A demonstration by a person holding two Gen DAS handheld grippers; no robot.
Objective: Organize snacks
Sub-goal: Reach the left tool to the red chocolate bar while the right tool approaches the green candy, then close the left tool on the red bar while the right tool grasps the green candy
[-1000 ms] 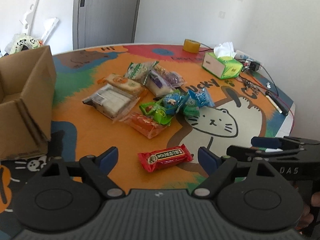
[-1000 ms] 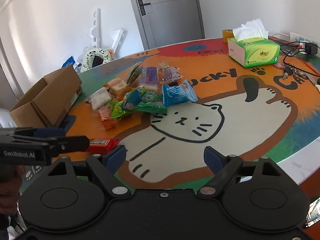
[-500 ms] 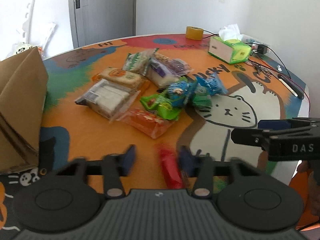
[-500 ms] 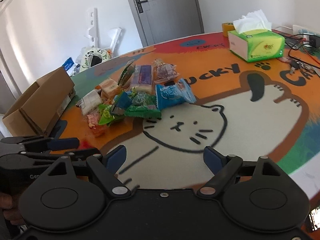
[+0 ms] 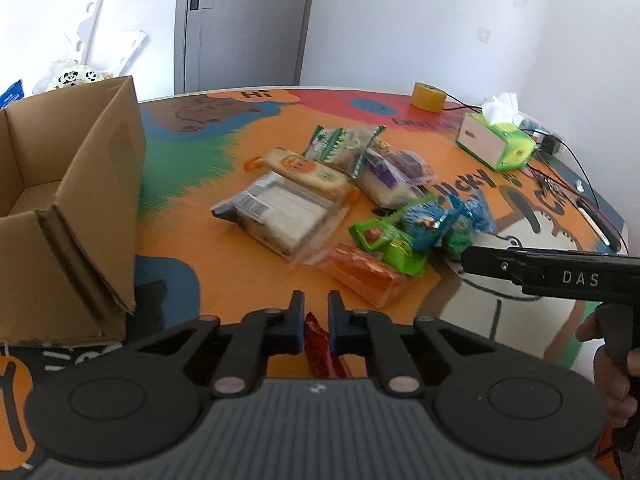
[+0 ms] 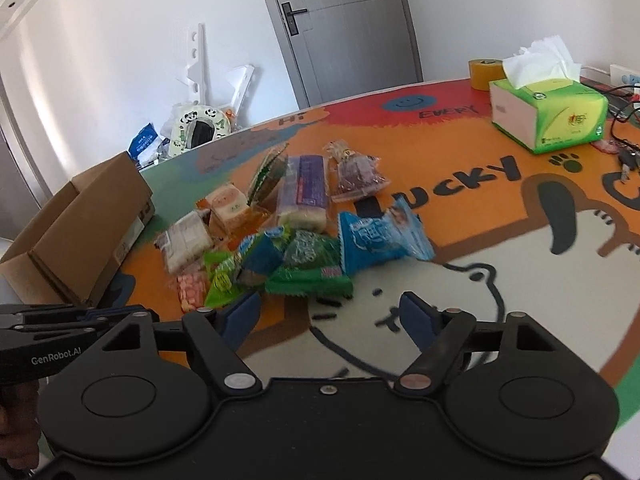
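Closed now, left view: left gripper (image 5: 313,322) clamped on the red snack bar (image 5: 318,346), which a second ago lay flat on the mat between wide-spread fingers and now stands on edge between the pads, jaws having just been closing. Swung closer at the left: cardboard box (image 5: 72,216), open top facing up. Best carried across and let go well inside the box walls, since the grip looks to sit on one end of a slippery wrapper that could twist out. Remaining snack pile (image 5: 340,200) well apart beyond, on the table mat (image 5: 180,184).

Drawn nearer, right view: green packet (image 6: 310,280) and blue packet (image 6: 380,236) lie just ahead of the right gripper (image 6: 330,314), whose jaws have just been narrowing a little with nothing between them, fingers apart. Best lined up on one packet alone. Left gripper at the lower left edge, beside the box.
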